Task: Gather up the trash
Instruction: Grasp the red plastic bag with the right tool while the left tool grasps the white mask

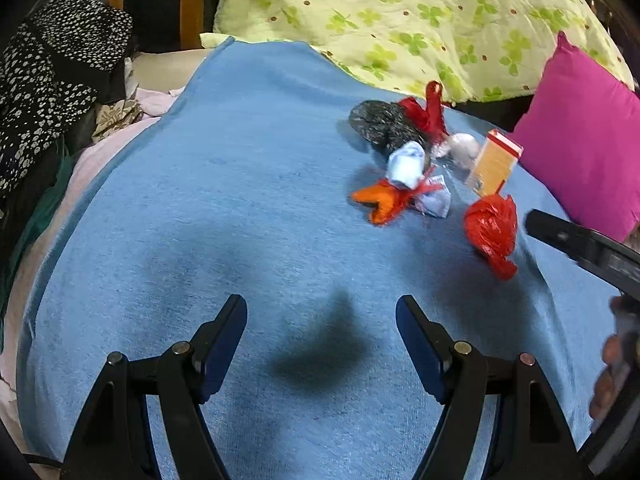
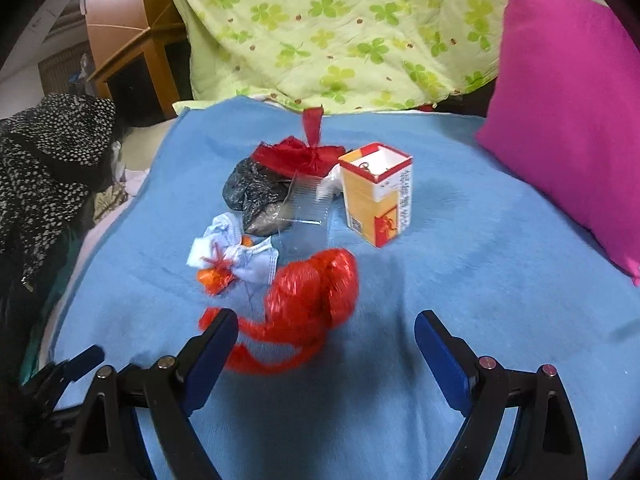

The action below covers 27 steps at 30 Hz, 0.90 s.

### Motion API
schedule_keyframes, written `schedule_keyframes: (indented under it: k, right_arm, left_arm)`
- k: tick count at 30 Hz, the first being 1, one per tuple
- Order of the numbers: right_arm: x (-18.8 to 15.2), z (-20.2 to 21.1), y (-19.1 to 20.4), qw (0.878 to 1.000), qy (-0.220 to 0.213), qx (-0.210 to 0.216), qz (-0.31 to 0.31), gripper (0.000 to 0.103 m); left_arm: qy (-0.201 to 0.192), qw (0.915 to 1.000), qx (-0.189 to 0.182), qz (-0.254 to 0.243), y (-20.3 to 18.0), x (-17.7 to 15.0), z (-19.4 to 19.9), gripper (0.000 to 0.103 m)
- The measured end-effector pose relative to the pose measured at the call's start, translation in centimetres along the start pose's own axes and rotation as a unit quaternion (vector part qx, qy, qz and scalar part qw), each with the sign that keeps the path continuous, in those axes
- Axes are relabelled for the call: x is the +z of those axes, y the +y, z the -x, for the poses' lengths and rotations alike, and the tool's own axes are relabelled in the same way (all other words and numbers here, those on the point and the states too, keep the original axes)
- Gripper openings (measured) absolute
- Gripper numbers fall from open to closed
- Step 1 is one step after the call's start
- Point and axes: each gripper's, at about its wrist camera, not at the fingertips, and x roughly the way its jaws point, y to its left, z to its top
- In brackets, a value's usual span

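A small heap of trash lies on the blue blanket (image 2: 460,280): a crumpled red plastic bag (image 2: 316,292), an upright open yellow carton (image 2: 376,196), a black crumpled bag (image 2: 252,192), red mesh with a ribbon (image 2: 296,156), a pale blue face mask (image 2: 240,252), an orange wrapper (image 2: 214,278) and a clear plastic piece (image 2: 308,204). My right gripper (image 2: 326,320) is open just short of the red bag, whose tail lies by the left finger, pads not pressing. My left gripper (image 1: 320,308) is open over bare blanket, with the red bag (image 1: 492,230) and carton (image 1: 494,164) ahead to its right.
A pink pillow (image 2: 568,120) lies to the right of the heap. A green clover quilt (image 2: 340,32) is bunched behind it. Black dotted clothing (image 1: 52,76) is piled at the left edge, with a wooden cabinet (image 1: 160,0) beyond. A right gripper finger (image 1: 560,236) shows at right.
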Motion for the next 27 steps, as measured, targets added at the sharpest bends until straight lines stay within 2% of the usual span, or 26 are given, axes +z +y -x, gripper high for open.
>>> schedule_keyframes:
  k: [12,13,14,16,21,27]
  right_arm:
    - [1.4,-5.6,0.6,1.0,0.031,-0.001,0.002,0.091]
    - [1.3,-6.0,0.5,0.999,0.035,-0.001,0.003,0.083]
    - [1.2,-6.3,0.5,0.999,0.04,0.001,0.003,0.068]
    - [1.1,-6.7,0.2,0.999,0.047,0.006,-0.001,0.065]
    - [0.7,-5.6,0.1,0.999,0.036,0.01,0.013,0.062]
    - [-1.2,-2.6,-1.8,1.0,0.017,0.018,-0.012,0.062]
  left_arm:
    - [-0.004,0.9999,0.003,0.016,0.5,0.4,-0.4,0.077]
    - [-0.004,0.9999,0.005,0.015,0.5,0.4,-0.5,0.077]
    - [-0.002,0.9999,0.006,0.014,0.4,0.4,-0.6,0.077]
    - [0.001,0.9999,0.004,0.016,0.4,0.5,-0.8,0.077]
    - [0.002,0.9999,-0.006,0.014,-0.3,1.6,-1.0,0.077]
    - [-0.003,0.999,-0.036,-0.026,-3.6,5.8,-2.0,0.077]
